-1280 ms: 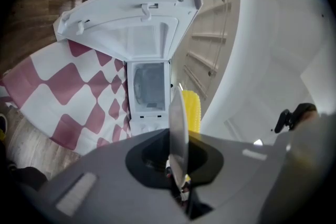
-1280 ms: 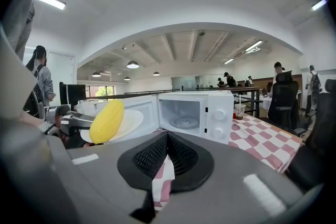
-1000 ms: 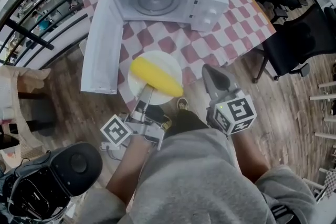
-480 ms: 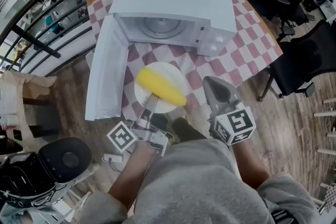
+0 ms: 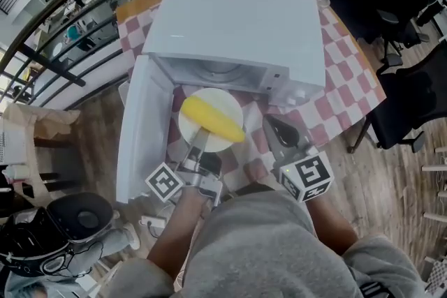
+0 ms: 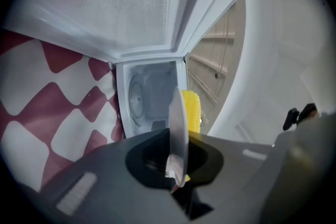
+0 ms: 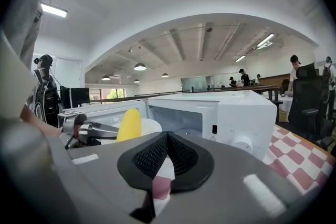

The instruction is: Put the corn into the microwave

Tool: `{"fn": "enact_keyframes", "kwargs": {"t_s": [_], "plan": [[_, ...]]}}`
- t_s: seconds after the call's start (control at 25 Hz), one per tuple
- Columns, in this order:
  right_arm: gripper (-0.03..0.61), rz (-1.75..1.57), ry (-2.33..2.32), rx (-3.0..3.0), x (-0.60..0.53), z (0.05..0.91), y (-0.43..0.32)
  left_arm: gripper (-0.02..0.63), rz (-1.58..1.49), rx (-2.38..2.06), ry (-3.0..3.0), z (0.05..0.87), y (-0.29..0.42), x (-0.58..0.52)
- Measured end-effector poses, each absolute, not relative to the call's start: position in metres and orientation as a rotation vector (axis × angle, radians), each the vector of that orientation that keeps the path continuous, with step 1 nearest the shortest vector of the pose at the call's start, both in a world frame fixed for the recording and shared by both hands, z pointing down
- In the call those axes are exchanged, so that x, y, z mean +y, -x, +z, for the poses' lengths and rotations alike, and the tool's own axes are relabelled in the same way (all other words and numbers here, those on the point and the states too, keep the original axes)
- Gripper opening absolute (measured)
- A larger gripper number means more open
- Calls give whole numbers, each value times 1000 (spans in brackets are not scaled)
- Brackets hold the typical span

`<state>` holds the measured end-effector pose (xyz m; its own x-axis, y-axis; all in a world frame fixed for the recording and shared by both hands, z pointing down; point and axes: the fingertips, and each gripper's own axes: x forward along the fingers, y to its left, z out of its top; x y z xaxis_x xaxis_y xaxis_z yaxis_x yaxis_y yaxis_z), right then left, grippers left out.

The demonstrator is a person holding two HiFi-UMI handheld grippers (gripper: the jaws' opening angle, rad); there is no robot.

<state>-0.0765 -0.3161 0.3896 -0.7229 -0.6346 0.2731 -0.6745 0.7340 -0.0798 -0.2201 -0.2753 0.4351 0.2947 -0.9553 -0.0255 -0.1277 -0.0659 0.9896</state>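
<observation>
two grippers were in front of microwave (image 5: 237,24). left gripper (image 5: 198,142) clamped plate (image 5: 225,102) rim; corn (image 5: 211,118) lay on plate just outside microwave opening, beside its open door (image 5: 143,129). right gripper (image 5: 274,123) w/ jaws together, empty, nr microwave's front-right corner.

Corn (image 5: 211,118) on plate (image 5: 225,100) before open microwave (image 5: 237,24)

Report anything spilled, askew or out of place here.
Nothing is spilled or damaged. The one oddity: the corn lies diagonally on the white plate, one end reaching its rim, and the left gripper holds that plate by its edge alone, in front of the open microwave.
</observation>
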Motion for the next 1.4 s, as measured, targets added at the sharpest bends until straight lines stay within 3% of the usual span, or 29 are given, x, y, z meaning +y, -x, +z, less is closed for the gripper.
{"fn": "enact_keyframes", "kwargs": {"t_s": [0.8, 1.4], "plan": [[-3, 336, -875, -2714, -368, 416, 104, 15, -919, -1133, -1330, 517, 245, -396], [-3, 358, -832, -2716, -381, 422, 111, 15, -867, -1158, -1278, 551, 249, -422]]}}
